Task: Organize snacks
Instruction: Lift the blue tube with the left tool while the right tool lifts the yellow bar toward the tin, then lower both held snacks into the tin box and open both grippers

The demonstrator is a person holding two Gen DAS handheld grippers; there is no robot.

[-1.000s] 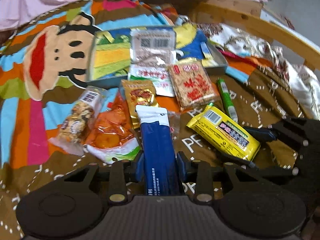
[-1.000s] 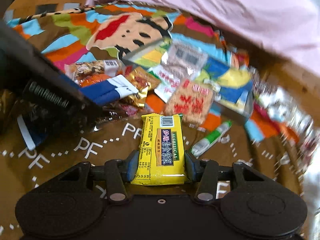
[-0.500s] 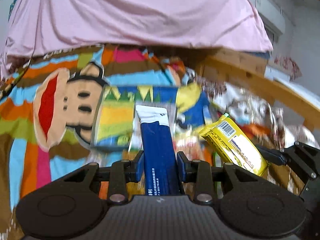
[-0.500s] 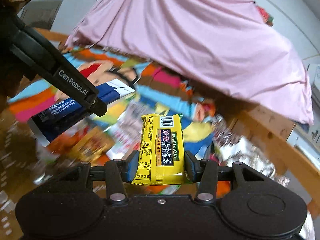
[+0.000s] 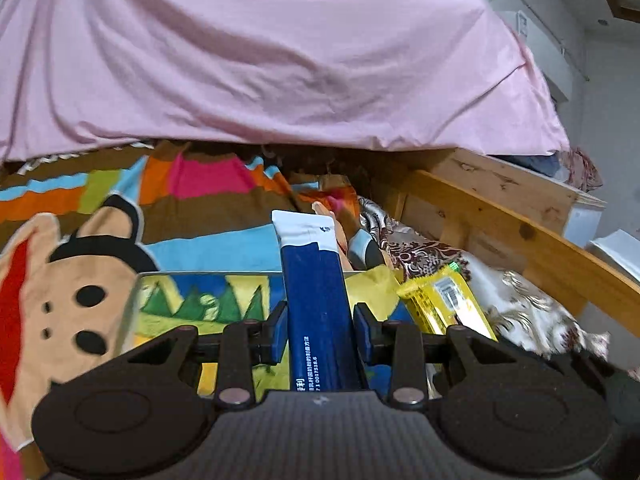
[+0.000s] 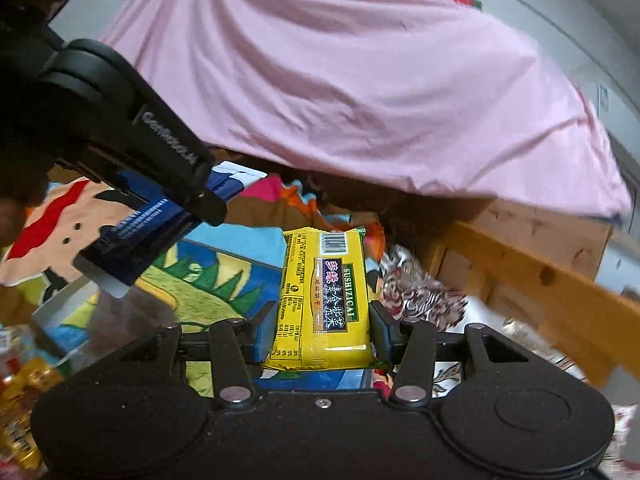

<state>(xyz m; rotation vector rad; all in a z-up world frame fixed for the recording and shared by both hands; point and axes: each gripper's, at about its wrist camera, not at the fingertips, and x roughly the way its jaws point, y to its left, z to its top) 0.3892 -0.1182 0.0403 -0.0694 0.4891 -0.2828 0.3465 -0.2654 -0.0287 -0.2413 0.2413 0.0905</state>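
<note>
My left gripper (image 5: pixel 320 334) is shut on a long blue snack packet with a white end (image 5: pixel 316 304), held above the colourful tin tray (image 5: pixel 192 300). My right gripper (image 6: pixel 320 332) is shut on a yellow snack packet (image 6: pixel 324 300) with a barcode at its far end. The yellow packet (image 5: pixel 444 304) also shows at the right of the left wrist view. In the right wrist view the left gripper (image 6: pixel 160 140) with the blue packet (image 6: pixel 144 228) hangs at upper left over the tray (image 6: pixel 224 276).
A pink sheet (image 5: pixel 280 48) hangs across the back. A wooden bed frame (image 5: pixel 520 232) runs along the right. The cartoon bedspread (image 5: pixel 60 288) lies under the tray. Several loose snack packets (image 6: pixel 20 380) lie at the lower left of the right wrist view.
Both grippers have risen and moved forward from the snack pile to above the tray, each keeping its packet. The views tilted up, so the loose snacks have dropped out of sight.
</note>
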